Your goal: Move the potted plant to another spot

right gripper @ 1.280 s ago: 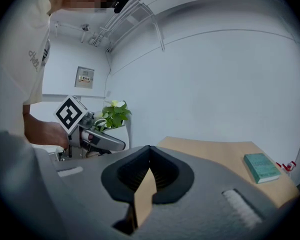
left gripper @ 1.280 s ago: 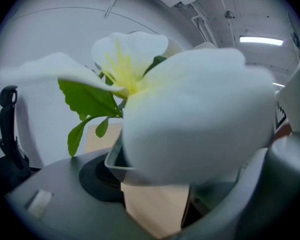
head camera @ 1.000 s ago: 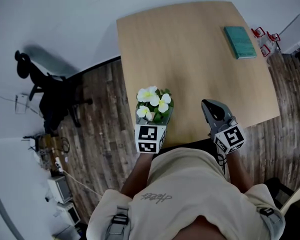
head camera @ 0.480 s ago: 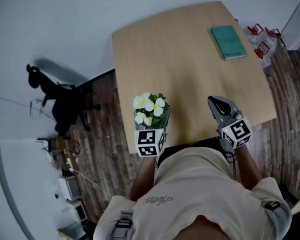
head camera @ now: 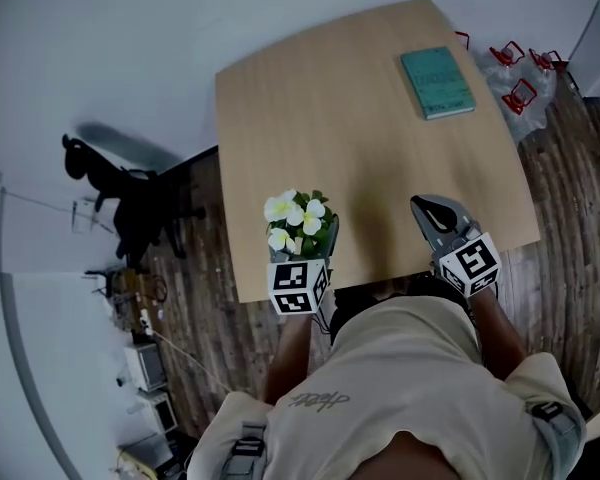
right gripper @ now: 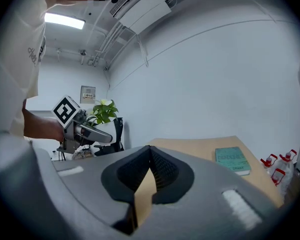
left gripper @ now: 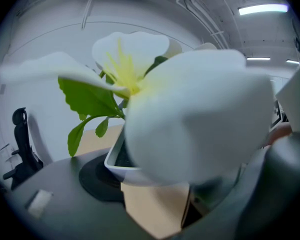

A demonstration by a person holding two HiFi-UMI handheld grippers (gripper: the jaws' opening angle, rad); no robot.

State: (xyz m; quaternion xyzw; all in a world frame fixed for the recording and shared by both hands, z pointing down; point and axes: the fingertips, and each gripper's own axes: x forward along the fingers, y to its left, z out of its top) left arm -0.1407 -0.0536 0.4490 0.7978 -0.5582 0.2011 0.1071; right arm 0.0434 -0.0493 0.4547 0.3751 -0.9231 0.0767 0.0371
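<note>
Both grippers moved farther over the table point(head camera: 360, 118); my left gripper point(head camera: 302, 251) clamps the potted plant point(head camera: 300, 223) above the near-left corner, still unplaced. Right gripper point(head camera: 427, 208) closed, empty.

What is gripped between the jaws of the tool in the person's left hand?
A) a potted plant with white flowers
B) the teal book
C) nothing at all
A: the left gripper holds the potted plant, and the left gripper view shows its white pot between the jaws. The teal book lies at the far end of the table.
</note>
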